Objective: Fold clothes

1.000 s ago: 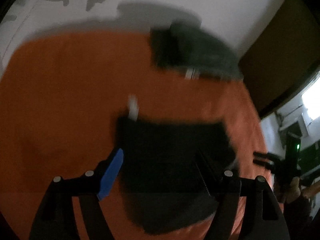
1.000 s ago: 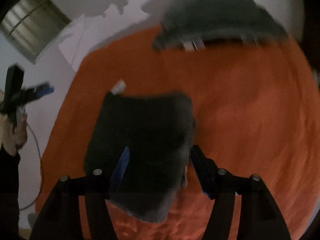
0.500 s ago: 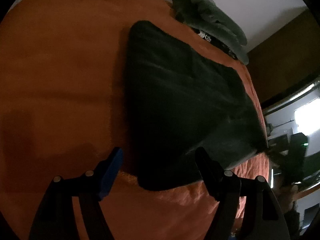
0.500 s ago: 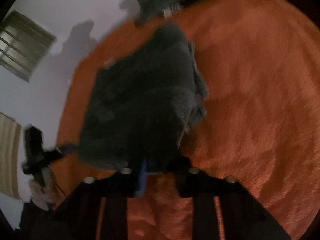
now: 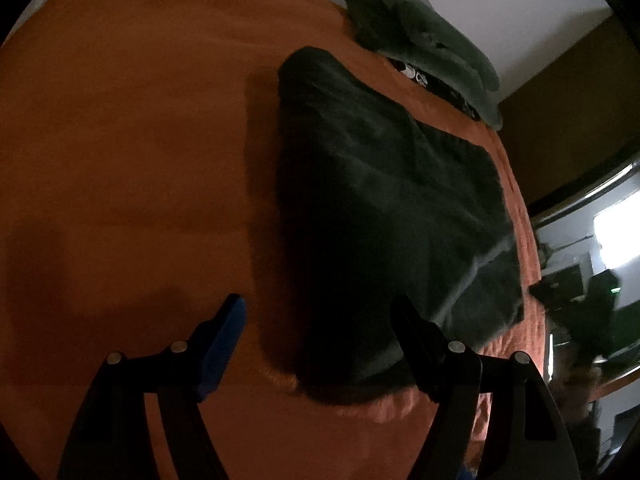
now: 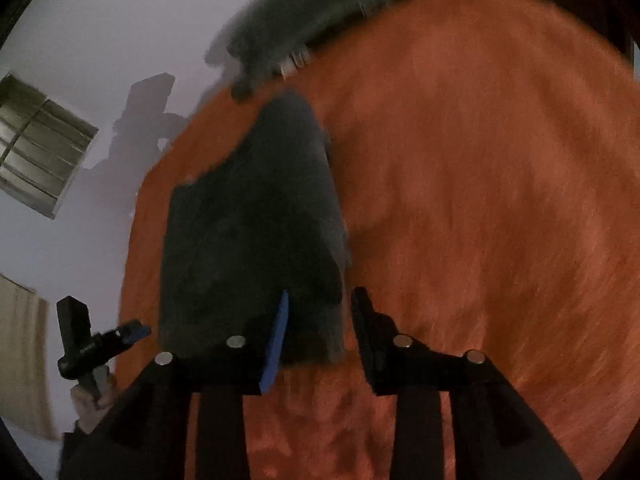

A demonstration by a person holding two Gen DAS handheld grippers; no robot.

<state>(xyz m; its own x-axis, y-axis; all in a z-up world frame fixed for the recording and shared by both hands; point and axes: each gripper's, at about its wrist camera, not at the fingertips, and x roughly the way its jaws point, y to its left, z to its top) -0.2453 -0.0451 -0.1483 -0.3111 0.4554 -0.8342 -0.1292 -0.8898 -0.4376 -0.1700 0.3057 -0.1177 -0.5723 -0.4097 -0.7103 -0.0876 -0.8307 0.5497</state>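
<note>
A dark folded garment (image 5: 384, 208) lies flat on the orange blanket (image 5: 120, 140). My left gripper (image 5: 318, 314) hovers open over its near edge. The cloth's edge sits between the fingers, and neither pad touches it. In the right wrist view the same garment (image 6: 248, 240) has its near right corner between the jaws of my right gripper (image 6: 320, 308). Those jaws are opening, and a strip of blanket shows between the cloth and the black finger (image 6: 362, 312). The left gripper (image 6: 100, 340) appears at the left edge, held in a hand.
A pile of grey-green clothes (image 5: 432, 48) sits at the blanket's far edge against the white wall, also in the right view (image 6: 320, 20). A dark wooden panel (image 5: 568, 92) stands to the right. Bare orange blanket (image 6: 500, 200) spreads right of the garment.
Both grippers have come down and close to the garment, which now lies flat. The right gripper's jaws were pinched on its corner half a second ago and now stand apart.
</note>
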